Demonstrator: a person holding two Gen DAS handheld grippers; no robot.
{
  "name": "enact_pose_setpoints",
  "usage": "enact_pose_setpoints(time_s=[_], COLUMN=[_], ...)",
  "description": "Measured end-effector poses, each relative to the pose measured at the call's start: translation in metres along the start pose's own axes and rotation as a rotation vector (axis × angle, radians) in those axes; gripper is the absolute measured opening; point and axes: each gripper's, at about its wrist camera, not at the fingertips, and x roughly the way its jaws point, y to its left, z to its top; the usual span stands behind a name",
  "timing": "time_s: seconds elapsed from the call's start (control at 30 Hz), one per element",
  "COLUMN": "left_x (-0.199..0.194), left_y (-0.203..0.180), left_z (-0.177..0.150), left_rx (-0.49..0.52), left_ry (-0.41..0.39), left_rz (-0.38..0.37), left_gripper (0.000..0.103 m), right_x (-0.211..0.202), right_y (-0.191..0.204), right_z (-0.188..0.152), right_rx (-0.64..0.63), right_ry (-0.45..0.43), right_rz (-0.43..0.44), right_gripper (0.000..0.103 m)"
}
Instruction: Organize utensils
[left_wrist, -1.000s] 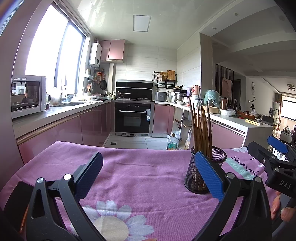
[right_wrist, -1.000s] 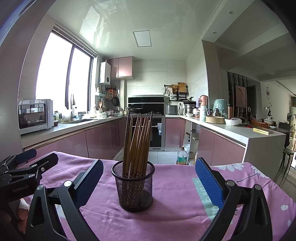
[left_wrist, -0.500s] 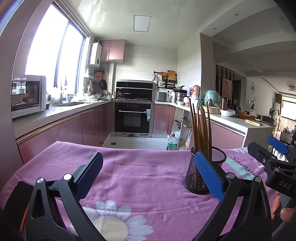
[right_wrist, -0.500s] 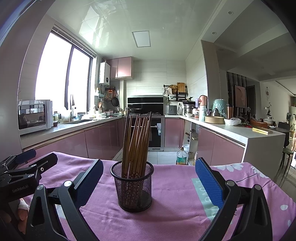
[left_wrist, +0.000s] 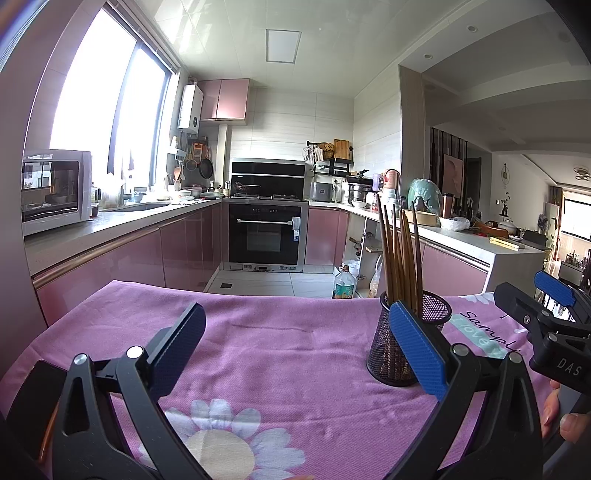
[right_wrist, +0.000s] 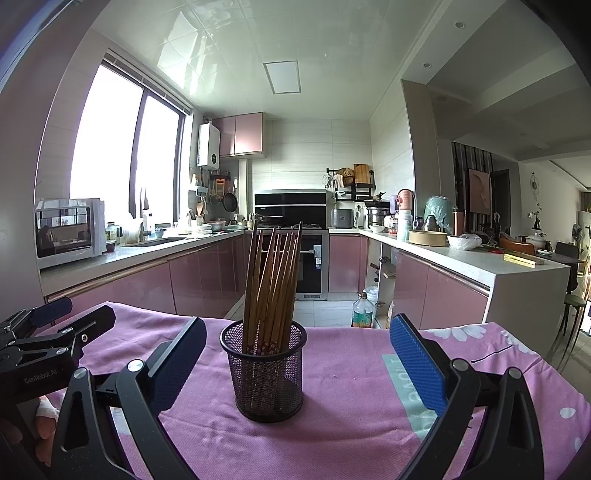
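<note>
Right wrist view is showing the right hand-held gripper (right_wrist: 297, 354) hovering low over the tabletop (right_wrist: 347, 424), its blue-padded fingers (right_wrist: 415, 363) spreading wide and gripping nothing. A black mesh holder (right_wrist: 264, 373) is standing upright on the pink floral cloth (right_wrist: 369, 369) between those fingers, a little left of centre and slightly beyond their tips, touching neither one. A bundle of brown chopsticks (right_wrist: 273, 284) is sitting inside the holder, leaning and fanning out slightly above its rim. At the left edge of this view the left hand-held gripper (right_wrist: 55, 328) is showing from the side, with a bit of the person's hand (right_wrist: 46, 417) under it.

Left wrist view is showing the left hand-held gripper (left_wrist: 295, 339) likewise spread wide and holding nothing, with only bare cloth (left_wrist: 288, 350) lying between its fingers (left_wrist: 177, 347). The mesh holder (left_wrist: 402, 343) is standing to the right here, partly hidden behind the right-hand blue finger, and the chopsticks (left_wrist: 400, 258) are rising above that finger. At the far right edge the right hand-held gripper (left_wrist: 543, 295) is showing in side view, with fingertips of the person's hand (left_wrist: 565, 417) curling below it. A white daisy print (left_wrist: 218, 439) is lying on the near part of the cloth. Beyond the tabletop, a kitchen with pink cabinets (left_wrist: 184, 243) and a black oven (left_wrist: 267, 236) is filling the far background.
</note>
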Motion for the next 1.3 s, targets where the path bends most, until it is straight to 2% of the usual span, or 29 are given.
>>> enact_pose_setpoints(time_s=[0.9, 1.17, 1.3], left_x=[0.000, -0.007, -0.005], left_y=[-0.003, -0.010, -0.008], left_z=[-0.004, -0.004, -0.005], left_rx=[-0.014, 0.029, 0.027], left_ry=[0.013, -0.009, 0.012], left_rz=[-0.012, -0.008, -0.001], left_gripper=[0.098, 0.098, 0.098], right_x=[0.001, 0.001, 0.001], right_y=[0.000, -0.002, -0.009], right_z=[-0.001, -0.002, -0.004], right_rx=[0.001, 0.005, -0.014], right_ry=[0.003, 0.011, 0.027], right_rz=[0.001, 0.010, -0.007], right_gripper=[0.096, 0.096, 0.096])
